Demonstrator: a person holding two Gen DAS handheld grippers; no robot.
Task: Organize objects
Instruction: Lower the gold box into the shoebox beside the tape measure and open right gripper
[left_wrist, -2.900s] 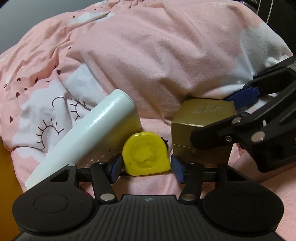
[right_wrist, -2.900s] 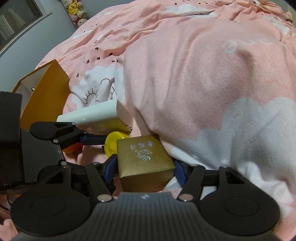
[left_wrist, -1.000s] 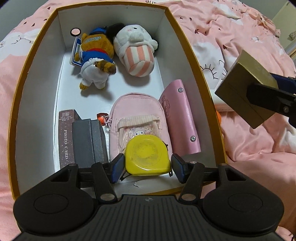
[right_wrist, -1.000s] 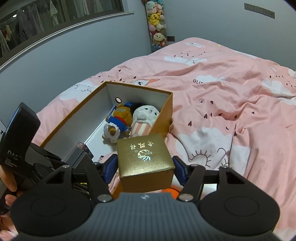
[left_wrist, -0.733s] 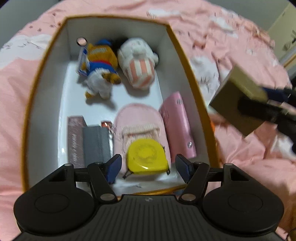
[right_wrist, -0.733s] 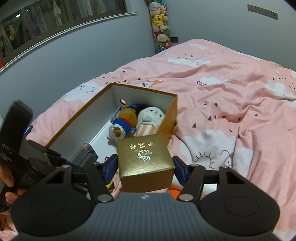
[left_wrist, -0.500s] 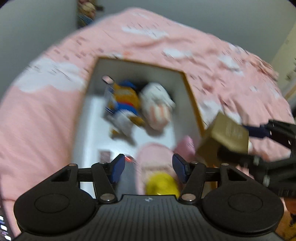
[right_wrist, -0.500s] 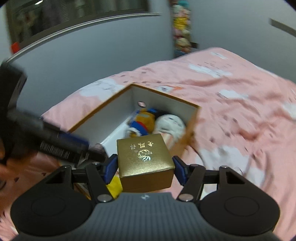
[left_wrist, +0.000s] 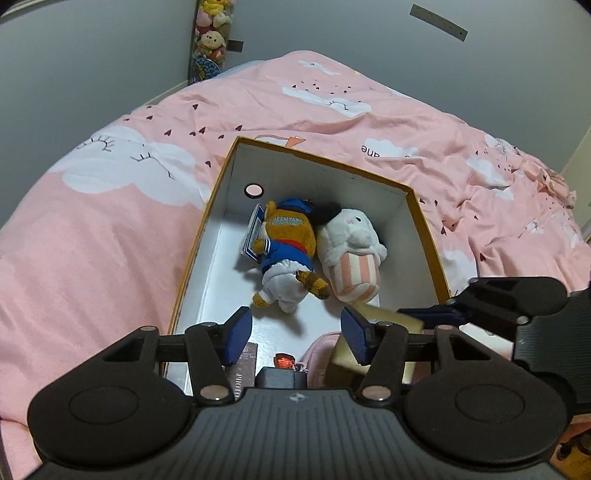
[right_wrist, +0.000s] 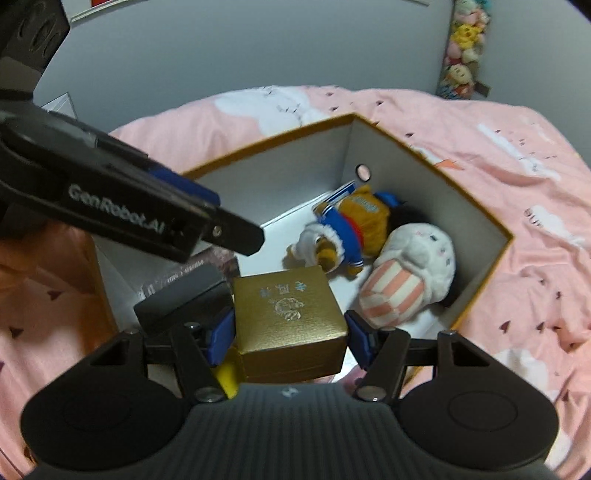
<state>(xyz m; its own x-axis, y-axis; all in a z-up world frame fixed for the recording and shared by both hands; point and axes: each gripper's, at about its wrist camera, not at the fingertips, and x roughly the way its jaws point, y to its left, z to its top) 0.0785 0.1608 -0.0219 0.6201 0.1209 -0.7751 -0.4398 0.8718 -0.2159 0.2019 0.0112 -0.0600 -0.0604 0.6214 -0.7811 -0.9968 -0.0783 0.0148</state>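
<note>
While the left gripper (left_wrist: 296, 334) is hanging open and empty, the gold box (right_wrist: 290, 317), clamped in the right gripper (right_wrist: 290, 338), is best being lowered level into the storage box (right_wrist: 480, 266).

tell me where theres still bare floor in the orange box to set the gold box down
Bare white floor runs along the left wall of the orange box, between the bear plush and the photo card box. The far end is crowded by the bear and the striped white plush; the near end holds the pink pouch. The right gripper grips the gold box.
</note>
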